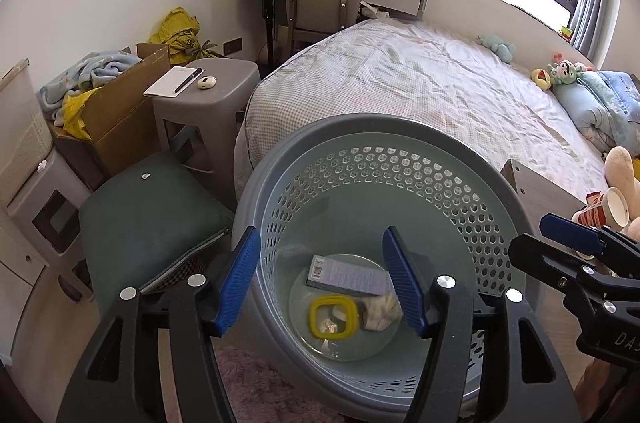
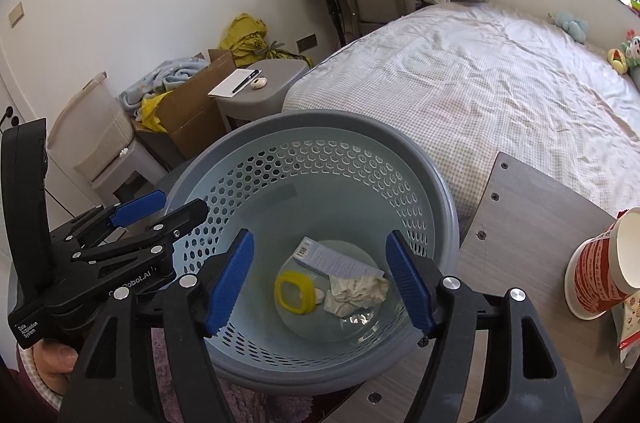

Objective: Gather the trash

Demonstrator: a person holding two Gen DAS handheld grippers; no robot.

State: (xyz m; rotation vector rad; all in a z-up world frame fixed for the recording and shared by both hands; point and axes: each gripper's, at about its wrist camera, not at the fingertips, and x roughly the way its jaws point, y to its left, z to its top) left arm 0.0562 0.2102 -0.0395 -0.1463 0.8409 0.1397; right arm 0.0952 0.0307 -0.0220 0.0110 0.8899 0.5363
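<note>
A grey perforated trash basket (image 1: 472, 191) (image 2: 436, 191) stands beside the bed. On its bottom lie a small grey box with a barcode (image 1: 344, 277) (image 2: 332, 259), a yellow ring lid (image 1: 332, 317) (image 2: 294, 291) and a crumpled white tissue (image 1: 380, 313) (image 2: 356, 293). My left gripper (image 1: 324, 283) hovers open and empty above the basket; it also shows in the right wrist view (image 2: 160, 209). My right gripper (image 2: 320, 283) is open and empty above the basket too, and its tips show in the left wrist view (image 1: 532, 237). A red and white paper cup (image 2: 600, 275) (image 1: 604, 209) stands on the wooden table.
A wooden table (image 2: 528, 223) sits right of the basket, with a snack packet (image 2: 630, 327) by the cup. A bed (image 2: 480, 83) lies behind. A grey stool (image 1: 208, 91), a cardboard box (image 1: 120, 115) and a dark cushion (image 1: 140, 211) are at left.
</note>
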